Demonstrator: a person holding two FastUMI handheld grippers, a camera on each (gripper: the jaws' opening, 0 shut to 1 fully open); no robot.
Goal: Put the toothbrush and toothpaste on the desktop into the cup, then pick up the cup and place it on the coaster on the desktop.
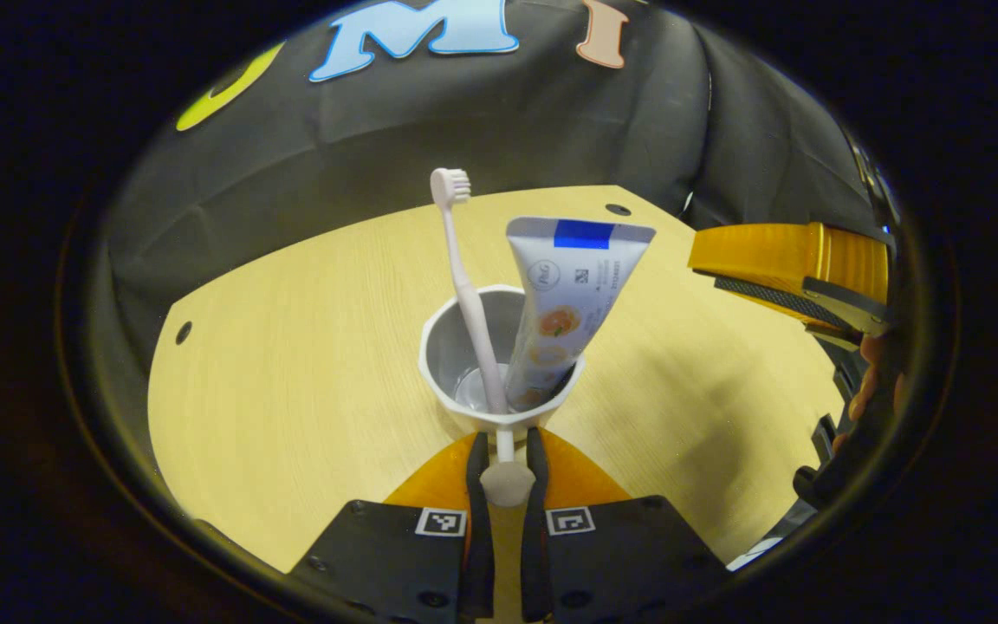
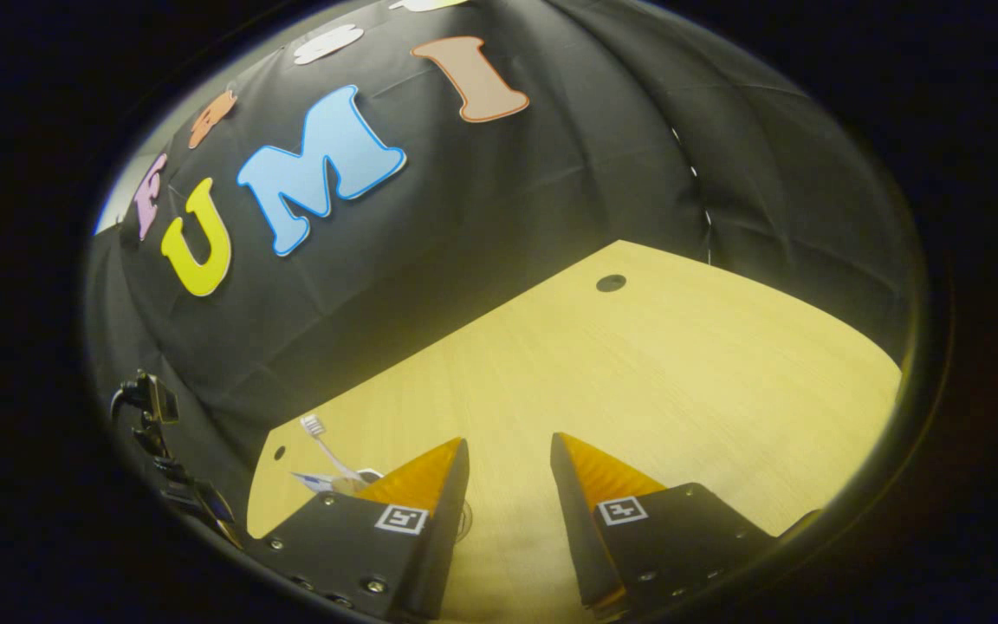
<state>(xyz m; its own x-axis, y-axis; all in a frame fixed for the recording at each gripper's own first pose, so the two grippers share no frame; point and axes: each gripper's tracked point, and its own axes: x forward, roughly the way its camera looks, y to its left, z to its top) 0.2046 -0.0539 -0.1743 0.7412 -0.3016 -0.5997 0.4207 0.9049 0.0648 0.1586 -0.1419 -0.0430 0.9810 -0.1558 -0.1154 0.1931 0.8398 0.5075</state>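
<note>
Two things, the toothbrush (image 1: 463,286) and toothpaste (image 1: 561,312), stand in the cup (image 1: 447,364). Left gripper (image 1: 506,451) pinches its handle (image 1: 506,479) at 6 o'clock; right gripper (image 2: 508,468) gapes wide. A tilt could spill them.

Warm, yellowish light falls from above on the surface (image 1: 291,364), bright in the middle and dimmer toward the rims. In the left gripper view the cup (image 1: 464,381) throws a soft shadow to the right. Both views bend strongly at the edges. The cloth wall (image 2: 482,225) stays dark, without glare. Focus is fairly sharp.
</note>
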